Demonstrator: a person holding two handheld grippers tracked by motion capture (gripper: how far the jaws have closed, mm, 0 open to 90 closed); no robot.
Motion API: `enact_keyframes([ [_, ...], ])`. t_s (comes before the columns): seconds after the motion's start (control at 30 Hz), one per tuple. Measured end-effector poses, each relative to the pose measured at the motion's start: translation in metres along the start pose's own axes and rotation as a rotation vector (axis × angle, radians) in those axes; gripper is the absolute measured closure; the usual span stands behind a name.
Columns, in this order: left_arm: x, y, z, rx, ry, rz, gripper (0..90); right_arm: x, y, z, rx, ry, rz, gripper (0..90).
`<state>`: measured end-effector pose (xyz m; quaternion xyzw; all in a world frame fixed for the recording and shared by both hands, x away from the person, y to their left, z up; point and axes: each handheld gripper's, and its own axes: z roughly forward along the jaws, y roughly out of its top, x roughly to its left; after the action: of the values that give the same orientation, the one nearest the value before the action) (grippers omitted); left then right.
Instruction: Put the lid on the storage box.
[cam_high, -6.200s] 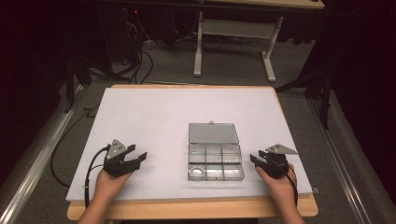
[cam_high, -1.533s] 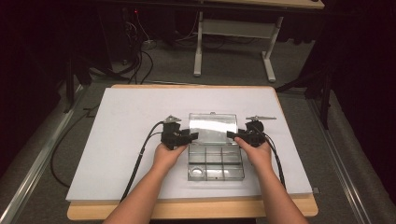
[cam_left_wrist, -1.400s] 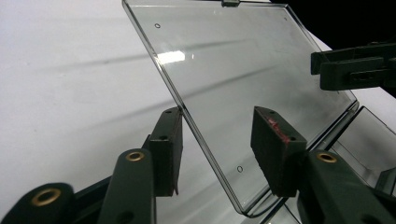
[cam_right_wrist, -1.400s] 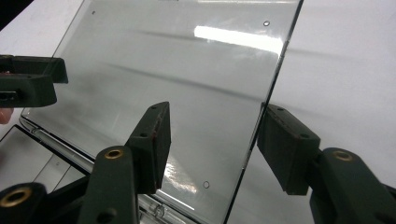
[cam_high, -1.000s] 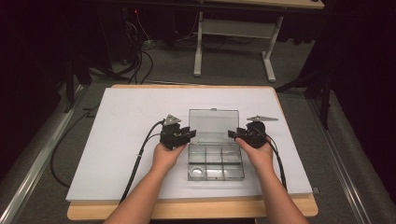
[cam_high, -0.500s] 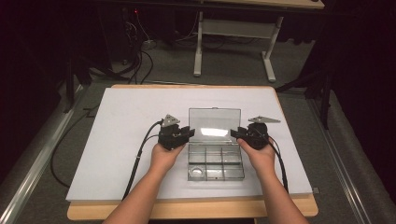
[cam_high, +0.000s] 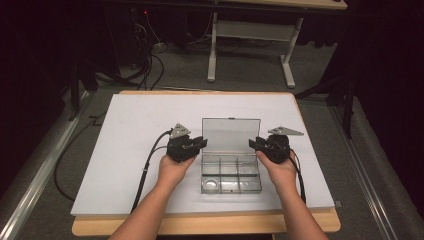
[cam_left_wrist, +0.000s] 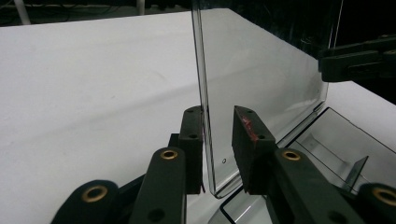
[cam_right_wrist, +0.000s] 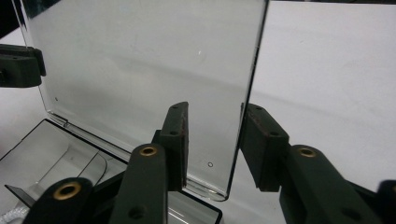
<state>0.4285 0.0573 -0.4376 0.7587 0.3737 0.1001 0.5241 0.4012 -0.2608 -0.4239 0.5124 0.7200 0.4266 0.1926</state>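
Since the earliest frame both my hands had come in from the near corners of the table to the box, one on each side of the lid; over the last second they barely shifted. Both sets of jaws had just been closing, each with a lid edge between them.

Clear plastic organizer box (cam_high: 231, 172) sat at the middle of the white table top (cam_high: 125, 130), slightly toward my side. Its lid (cam_high: 231, 134) stood open and roughly upright on the far side of the compartmented tray, hinged along the tray's back edge.

Left gripper (cam_high: 201, 143) was at the lid's left edge. In the left gripper view the lid (cam_left_wrist: 261, 79) ran edge-on between my jaws: the left pad (cam_left_wrist: 192, 144) looked right against the plastic, the right pad (cam_left_wrist: 245, 140) was a small gap off it. So partly closed, straddling the edge, not yet clamped.

Right gripper (cam_high: 254, 144) was at the lid's right edge. In the right gripper view the lid (cam_right_wrist: 140, 70) edge sat between the jaws, close to the right pad (cam_right_wrist: 257, 140); the left pad (cam_right_wrist: 180, 140) stood clearly apart from the pane. About half open, no grip.

Each gripper view also showed the other gripper's jaw at the opposite lid edge, farther off.

Tray (cam_right_wrist: 51, 149) compartments showed below the lid. Cables (cam_high: 147, 165) trailed from the left gripper back toward the table's near edge.
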Motion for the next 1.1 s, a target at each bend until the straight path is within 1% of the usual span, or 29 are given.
enact_keyframes([
  [0.1, -0.002, -0.001, -0.001, -0.004, 0.003, 0.007, 74.0, 0.000, -0.002, -0.001, -0.006, 0.003, -0.007, 65.2],
  [0.13, -0.004, -0.002, -0.002, 0.003, -0.009, -0.015, 74.0, 0.000, -0.002, -0.002, -0.008, 0.003, -0.006, 65.3],
  [0.17, -0.002, -0.001, -0.003, -0.009, 0.000, 0.010, 74.3, 0.001, -0.002, -0.003, -0.008, 0.001, -0.008, 65.4],
  [0.33, -0.005, -0.004, -0.007, -0.019, -0.008, 0.023, 74.4, 0.005, -0.004, -0.006, -0.015, -0.011, -0.033, 65.9],
  [0.37, -0.005, -0.004, -0.008, -0.019, -0.009, 0.024, 74.3, 0.005, -0.004, -0.006, -0.017, -0.012, -0.029, 66.3],
  [0.43, -0.008, -0.005, -0.009, -0.018, -0.001, 0.039, 74.0, 0.006, -0.006, -0.008, -0.022, -0.013, -0.037, 66.6],
  [0.5, -0.009, -0.006, -0.010, -0.017, 0.004, 0.047, 73.5, 0.007, -0.007, -0.009, -0.025, -0.013, -0.034, 66.4],
  [0.63, -0.010, -0.008, -0.012, -0.023, 0.000, 0.042, 73.5, 0.009, -0.009, -0.011, -0.032, -0.016, -0.039, 66.0],
  [0.73, -0.011, -0.010, -0.014, -0.027, -0.001, 0.048, 73.5, 0.010, -0.010, -0.013, -0.036, -0.018, -0.046, 65.6],
  [0.9, -0.014, -0.012, -0.017, -0.030, -0.006, 0.050, 73.3, 0.014, -0.011, -0.016, -0.035, -0.034, -0.073, 63.9],
  [1.1, -0.017, -0.013, -0.022, -0.042, -0.013, 0.053, 71.7, 0.015, -0.015, -0.018, -0.046, -0.029, -0.068, 63.3],
])
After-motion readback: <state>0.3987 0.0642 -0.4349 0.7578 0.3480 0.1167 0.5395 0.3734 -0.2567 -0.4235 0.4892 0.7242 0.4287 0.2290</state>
